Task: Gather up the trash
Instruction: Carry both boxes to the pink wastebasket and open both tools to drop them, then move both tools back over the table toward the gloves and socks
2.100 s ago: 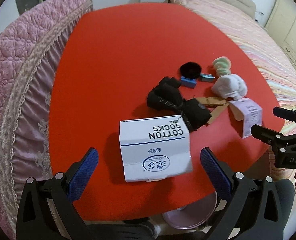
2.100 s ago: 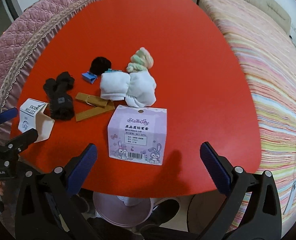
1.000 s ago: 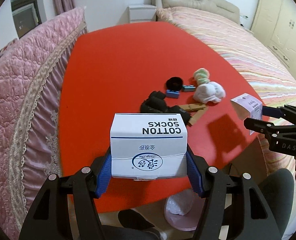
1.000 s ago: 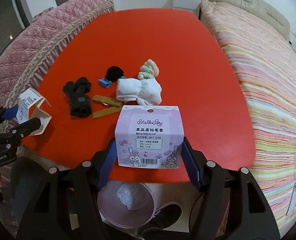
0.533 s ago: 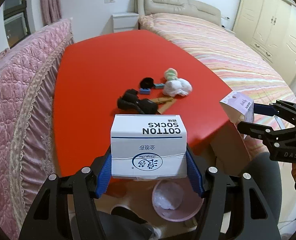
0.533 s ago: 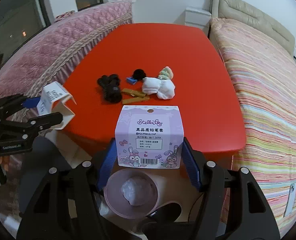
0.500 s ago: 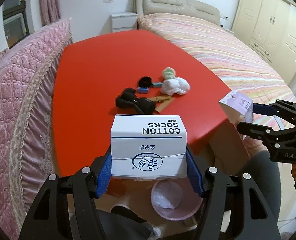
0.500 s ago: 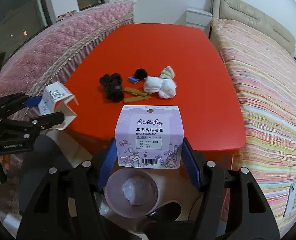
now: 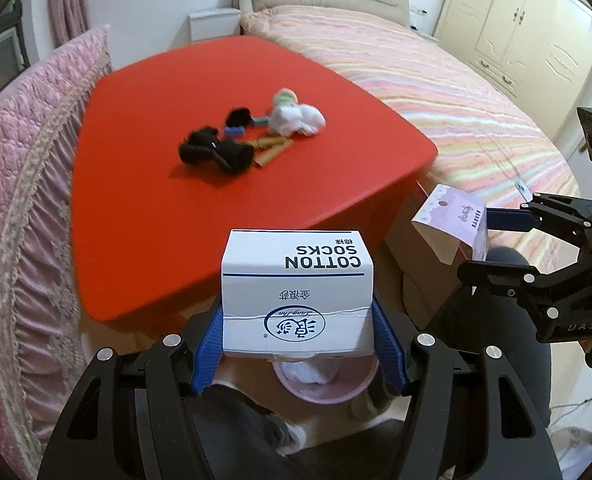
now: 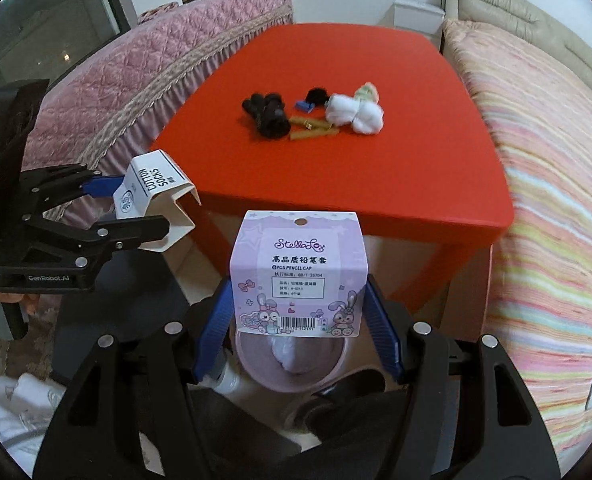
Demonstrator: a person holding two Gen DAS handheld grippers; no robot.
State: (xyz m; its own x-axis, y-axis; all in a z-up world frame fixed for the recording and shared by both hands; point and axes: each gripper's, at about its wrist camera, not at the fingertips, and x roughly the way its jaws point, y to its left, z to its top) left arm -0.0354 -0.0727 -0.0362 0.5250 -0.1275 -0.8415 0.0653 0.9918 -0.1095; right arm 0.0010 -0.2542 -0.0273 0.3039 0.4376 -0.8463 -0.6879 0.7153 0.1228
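Note:
My left gripper (image 9: 297,336) is shut on a white "COTTON SOCKS" box (image 9: 297,292) and holds it off the near table edge, above a pink trash bin (image 9: 323,380) on the floor. My right gripper (image 10: 297,320) is shut on a purple pencil-cap box (image 10: 297,272), held over the same pink bin (image 10: 292,360), which has white crumpled trash inside. Each gripper shows in the other's view: the right gripper (image 9: 491,240) with the purple box (image 9: 451,224), and the left gripper (image 10: 132,208) with the white box (image 10: 156,200).
On the red table (image 9: 168,208) lie black socks (image 9: 216,150), white socks (image 9: 296,118), a green-and-pink sock (image 9: 284,98), blue clips (image 9: 234,131) and brown card strips (image 9: 270,148). A pink quilted bed (image 9: 20,160) lies left, a striped bed (image 9: 435,92) right.
Both grippers closed on their boxes, lifted them off the table and drew back past its near edge. They now hang lower over the pink bin.

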